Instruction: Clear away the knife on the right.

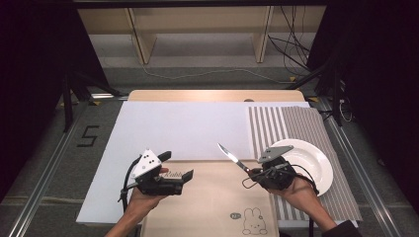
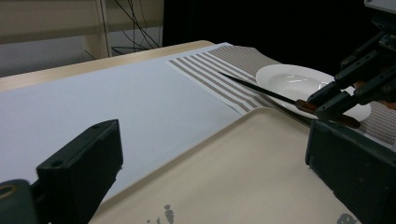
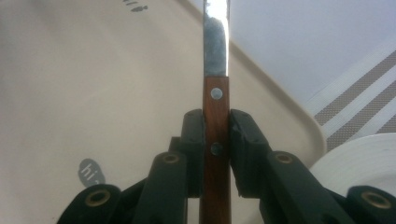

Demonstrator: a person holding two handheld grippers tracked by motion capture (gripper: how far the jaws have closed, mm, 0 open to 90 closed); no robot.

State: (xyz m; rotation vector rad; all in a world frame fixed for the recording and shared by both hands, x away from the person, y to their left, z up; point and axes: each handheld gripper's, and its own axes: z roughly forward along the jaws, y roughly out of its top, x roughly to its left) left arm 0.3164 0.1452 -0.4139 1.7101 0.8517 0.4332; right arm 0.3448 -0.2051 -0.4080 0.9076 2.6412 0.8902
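Overhead, the right gripper [image 1: 253,173] clamps a knife [image 1: 232,157] by its wooden handle, blade clear of the tray [image 1: 217,207] (for safe carrying, probably). Left gripper view: the left gripper [image 2: 210,172] gapes empty above the tray. Right gripper view: the pads [image 3: 194,140] pinch the handle [image 3: 215,140]; a plate [image 3: 359,163] sits just beside them.

A large "5" [image 1: 87,136] marks the floor left of the table. The tray [image 1: 212,207] carries a partly hidden word beginning "Rabb" and a "hi" badge [image 3: 91,171].

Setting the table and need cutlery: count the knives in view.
1. The knife is clamped by its wooden handle in the right gripper, blade pointing out over the tray. More may lie out of frame.
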